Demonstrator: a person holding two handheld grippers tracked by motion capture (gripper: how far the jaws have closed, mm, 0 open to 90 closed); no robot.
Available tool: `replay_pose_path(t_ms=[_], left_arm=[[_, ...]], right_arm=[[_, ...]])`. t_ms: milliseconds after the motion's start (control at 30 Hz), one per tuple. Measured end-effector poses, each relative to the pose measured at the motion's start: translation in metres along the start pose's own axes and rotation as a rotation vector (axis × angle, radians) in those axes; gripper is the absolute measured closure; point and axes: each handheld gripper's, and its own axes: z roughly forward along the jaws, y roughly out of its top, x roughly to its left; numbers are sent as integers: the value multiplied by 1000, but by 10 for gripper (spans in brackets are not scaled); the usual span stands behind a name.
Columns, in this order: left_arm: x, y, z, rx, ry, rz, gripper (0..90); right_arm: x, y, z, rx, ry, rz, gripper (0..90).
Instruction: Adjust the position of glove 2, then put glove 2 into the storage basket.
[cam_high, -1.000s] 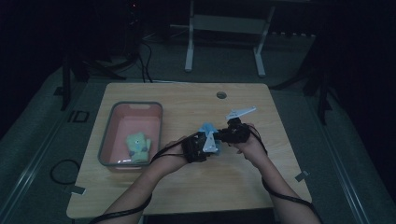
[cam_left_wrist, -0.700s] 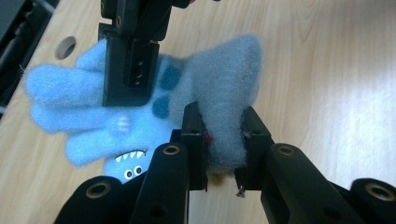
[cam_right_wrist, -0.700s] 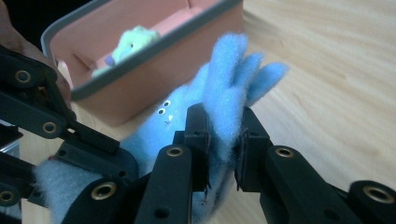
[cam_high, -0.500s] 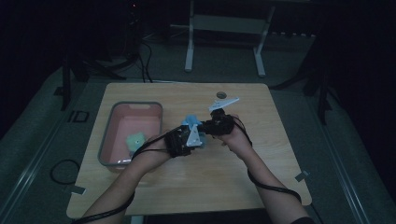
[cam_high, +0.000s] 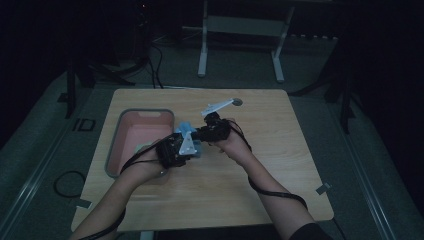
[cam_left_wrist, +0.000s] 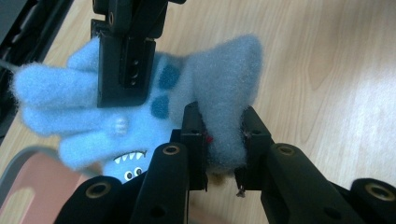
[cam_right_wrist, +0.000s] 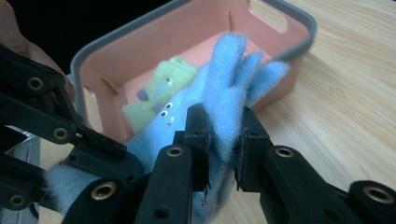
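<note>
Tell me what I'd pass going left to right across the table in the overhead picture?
Pink bin → left tongs gripping the blue fuzzy glove → right tongs gripping the same glove → small dark disc near the far edge.

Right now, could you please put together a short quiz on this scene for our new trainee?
1. True or false: both the left tool and the right tool grip the blue fuzzy glove.
2. What lies inside the pink bin? A) a green glove B) a red cup C) nothing
3. Fill in: the bin sits on the wooden ____.

Key: 1 true; 2 A, the green glove; 3 table.
</note>
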Motion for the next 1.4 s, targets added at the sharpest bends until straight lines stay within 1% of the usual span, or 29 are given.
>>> replay_pose_path(t_ms=[33, 67, 100, 133, 167, 233, 267, 300, 367, 400, 433, 467, 500, 633, 733, 767, 800, 867, 900, 933, 967, 1000, 1033, 1100, 1167, 1233, 1333, 1367, 1400], left_arm=[[2, -5, -6, 4, 15, -11, 774], [3, -7, -9, 7, 22, -11, 774], [5, -10, -12, 6, 28, -21, 774], [6, -12, -14, 13, 26, -24, 774], [7, -15, -17, 16, 36, -24, 774], [7, -15, -17, 16, 36, -24, 774], [10, -24, -23, 32, 49, -35, 774], [11, -28, -24, 36, 44, -41, 773], [13, -34, -28, 43, 54, -48, 773], [13, -34, -28, 43, 54, -48, 774], [14, -41, -30, 47, 53, -58, 774], [15, -44, -31, 53, 55, -61, 774], [16, -47, -32, 59, 52, -68, 774], [17, -62, -37, 79, 63, -86, 774], [18, -74, -41, 85, 67, -111, 773], [18, -77, -41, 91, 61, -117, 774], [18, -81, -40, 101, 67, -116, 774], [18, -87, -38, 112, 56, -129, 773], [17, -90, -36, 121, 59, -131, 773], [17, -93, -34, 123, 49, -140, 773], [17, -95, -32, 127, 47, -140, 773], [16, -98, -30, 128, 44, -148, 773], [16, -99, -28, 134, 42, -146, 773], [16, -102, -26, 136, 35, -150, 773], [16, -104, -23, 135, 38, -156, 773], [18, -107, -20, 141, 32, -162, 772], [21, -110, -14, 152, 13, -170, 770], [22, -111, -12, 160, 1, -176, 770], [22, -112, -10, 164, -5, -176, 769]], right_arm=[[1, 2, 2, 1, 7, -3, 782], [4, 9, 7, -4, 13, -7, 782], [6, 12, 9, -9, 19, -14, 782], [8, 15, 11, -12, 20, -14, 782], [9, 18, 14, -14, 28, -16, 782], [11, 20, 17, -16, 32, -15, 782], [15, 26, 24, -16, 43, -20, 782], [17, 28, 27, -20, 43, -24, 782], [20, 32, 35, -12, 50, -30, 782], [20, 32, 35, -12, 50, -30, 782], [22, 34, 38, -16, 52, -30, 782], [25, 37, 45, -11, 63, -31, 782], [26, 38, 48, -9, 62, -30, 782], [32, 45, 65, 5, 87, -29, 782], [37, 48, 78, 6, 102, -29, 782], [38, 48, 82, 7, 106, -26, 782], [38, 48, 86, 8, 109, -25, 782], [39, 46, 94, 14, 118, -15, 782], [39, 45, 98, 18, 121, -11, 782], [40, 44, 102, 22, 120, -9, 781], [40, 42, 106, 30, 121, -10, 781], [39, 41, 109, 34, 122, -5, 782], [37, 39, 112, 42, 126, 3, 782], [35, 38, 115, 56, 134, 14, 782], [34, 37, 118, 65, 131, 10, 781], [35, 37, 119, 66, 120, -2, 778], [34, 37, 122, 83, 107, -14, 758], [34, 36, 124, 90, 103, -16, 748], [33, 36, 125, 102, 100, -14, 735]])
